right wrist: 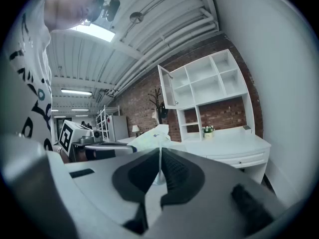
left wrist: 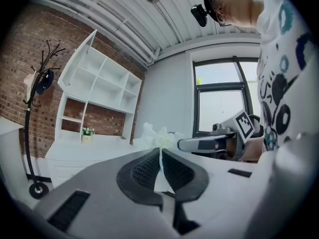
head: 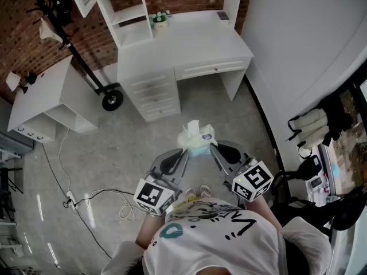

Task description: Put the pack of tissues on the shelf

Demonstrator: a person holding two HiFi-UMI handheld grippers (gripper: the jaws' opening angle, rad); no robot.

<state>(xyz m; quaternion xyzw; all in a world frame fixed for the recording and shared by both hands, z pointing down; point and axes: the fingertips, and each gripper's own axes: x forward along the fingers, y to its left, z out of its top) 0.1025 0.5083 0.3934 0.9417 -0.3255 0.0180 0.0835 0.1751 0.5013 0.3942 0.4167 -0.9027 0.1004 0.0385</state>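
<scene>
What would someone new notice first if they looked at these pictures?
A pack of tissues hangs in mid-air before the person, its wrapper pinched at each side by the left gripper and the right gripper. Ahead stands a white desk with an open shelf against a brick wall.

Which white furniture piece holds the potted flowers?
The white desk with drawers: small potted flowers stand on its top; the low white table at left has none.

Soft white pack of tissues (head: pixel 195 136) hangs between left gripper (head: pixel 186 150) and right gripper (head: pixel 210 147) tips; white wooden desk (head: pixel 198 42) well ahead, shelf unit (head: pixel 129 17) on it.
</scene>
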